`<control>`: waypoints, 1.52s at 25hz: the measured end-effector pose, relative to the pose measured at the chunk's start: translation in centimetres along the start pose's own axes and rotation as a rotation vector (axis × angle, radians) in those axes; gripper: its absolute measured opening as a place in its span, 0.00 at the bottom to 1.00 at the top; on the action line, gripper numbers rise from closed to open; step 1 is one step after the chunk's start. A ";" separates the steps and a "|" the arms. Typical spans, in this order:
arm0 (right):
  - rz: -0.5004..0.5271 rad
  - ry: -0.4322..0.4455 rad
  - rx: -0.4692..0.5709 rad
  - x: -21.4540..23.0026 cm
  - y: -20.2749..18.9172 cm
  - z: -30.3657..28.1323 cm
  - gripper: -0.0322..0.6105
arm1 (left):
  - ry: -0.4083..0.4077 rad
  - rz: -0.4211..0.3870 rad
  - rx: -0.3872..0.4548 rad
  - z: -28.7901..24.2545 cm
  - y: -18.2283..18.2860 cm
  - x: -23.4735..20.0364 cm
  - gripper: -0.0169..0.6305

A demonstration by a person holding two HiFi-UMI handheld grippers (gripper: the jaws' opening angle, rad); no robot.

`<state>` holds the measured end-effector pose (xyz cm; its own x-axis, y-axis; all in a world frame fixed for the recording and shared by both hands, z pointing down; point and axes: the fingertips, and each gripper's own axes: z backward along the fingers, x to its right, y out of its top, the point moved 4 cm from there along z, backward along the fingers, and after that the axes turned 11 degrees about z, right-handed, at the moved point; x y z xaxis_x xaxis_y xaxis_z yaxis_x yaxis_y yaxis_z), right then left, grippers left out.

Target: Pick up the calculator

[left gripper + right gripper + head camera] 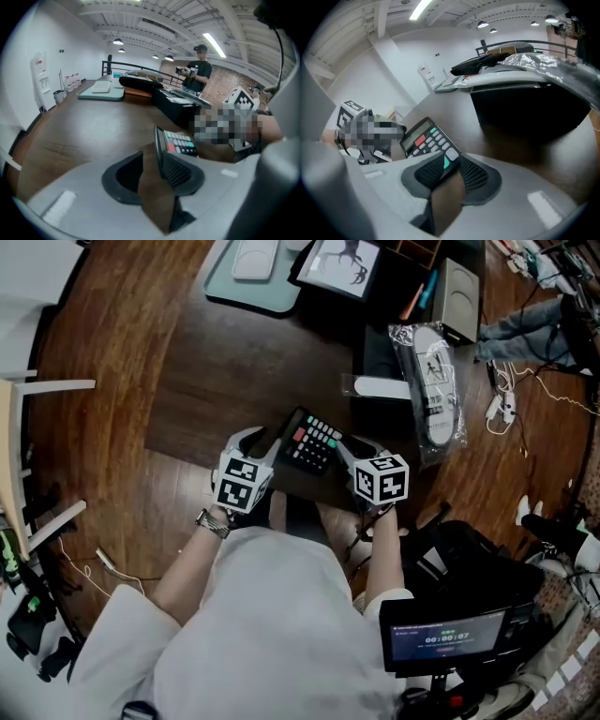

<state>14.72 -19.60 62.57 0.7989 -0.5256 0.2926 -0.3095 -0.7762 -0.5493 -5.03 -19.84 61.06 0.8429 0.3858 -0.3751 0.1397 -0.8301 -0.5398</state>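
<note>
The black calculator (309, 442), with a red key and green keys, lies on the dark mat (234, 371) near the front edge. My left gripper (265, 444) is at its left end. My right gripper (349, 448) is at its right end. In the left gripper view the jaws of the left gripper (152, 171) stand apart and the calculator (176, 143) has its edge along the right-hand pad. In the right gripper view a corner of the calculator (433, 138) sits between the spread pads of the right gripper (451, 171), and bare table shows below it.
Behind the calculator stand a black box (375, 357), a white bar (380, 387) and a plastic-wrapped item (433, 390). A teal tray (253, 282) and a framed picture (342, 263) are at the far edge. A person (199, 70) stands beyond the table.
</note>
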 end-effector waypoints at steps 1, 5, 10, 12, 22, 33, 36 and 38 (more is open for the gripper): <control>-0.006 -0.002 -0.002 0.0 -0.1 -0.1 0.22 | -0.015 0.007 -0.006 -0.2 -0.1 0.0 0.25; -0.003 0.001 -0.010 0.1 -0.3 -0.6 0.22 | -0.072 -0.022 -0.042 -0.6 0.1 -0.1 0.27; -0.029 0.026 -0.011 0.4 -0.4 -0.7 0.22 | -0.162 0.015 -0.100 -1.1 -0.2 -0.1 0.28; -0.045 0.033 -0.004 0.4 -0.4 -0.8 0.22 | -0.185 0.025 -0.121 -1.5 -0.5 0.1 0.28; -0.077 0.026 0.013 0.5 -0.5 -0.7 0.22 | -0.256 0.112 -0.151 -2.5 -0.9 0.9 0.18; -0.119 0.072 0.069 0.8 -0.8 -0.5 0.22 | -0.473 0.337 -0.153 -2.8 -1.2 0.1 0.12; -0.129 0.076 0.064 0.9 -1.2 -0.6 0.22 | -0.507 0.361 -0.146 -2.9 -1.1 0.0 0.11; -0.128 0.073 0.066 0.9 -1.4 -0.7 0.22 | -0.516 0.362 -0.148 -2.9 -1.1 0.0 0.12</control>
<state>15.55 -19.23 64.15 0.7893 -0.4498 0.4179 -0.1713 -0.8150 -0.5536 -3.65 -20.09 63.84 0.4970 0.1846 -0.8479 -0.0054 -0.9764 -0.2158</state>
